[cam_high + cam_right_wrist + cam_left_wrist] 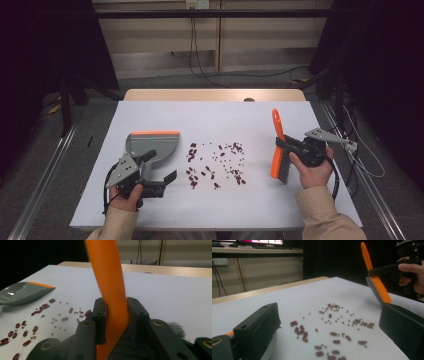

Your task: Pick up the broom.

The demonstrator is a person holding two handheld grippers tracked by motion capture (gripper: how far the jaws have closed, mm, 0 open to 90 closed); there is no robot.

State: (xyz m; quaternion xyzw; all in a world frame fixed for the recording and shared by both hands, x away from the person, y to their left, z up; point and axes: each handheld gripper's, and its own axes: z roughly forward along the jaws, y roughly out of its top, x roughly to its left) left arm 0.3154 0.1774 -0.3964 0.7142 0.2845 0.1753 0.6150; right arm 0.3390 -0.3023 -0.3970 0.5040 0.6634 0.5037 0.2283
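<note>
Right gripper (292, 145): fingers clamped on orange brush (276, 145)
Left gripper (157, 172): fingers spread, empty, beside dustpan (150, 145)
Writing: none legible

Orange-handled brush (278, 150) with dark bristles, held nearly upright at the table's right side, handle tip pointing away, grey dustpan (150, 146) with orange lip at the left, scattered red beans (216, 165) and small green ones between them on white surface

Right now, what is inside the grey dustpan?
The dustpan looks empty: its grey tray shows bare, and the beans still lie scattered on the white table. The left gripper covers its handle end.
</note>
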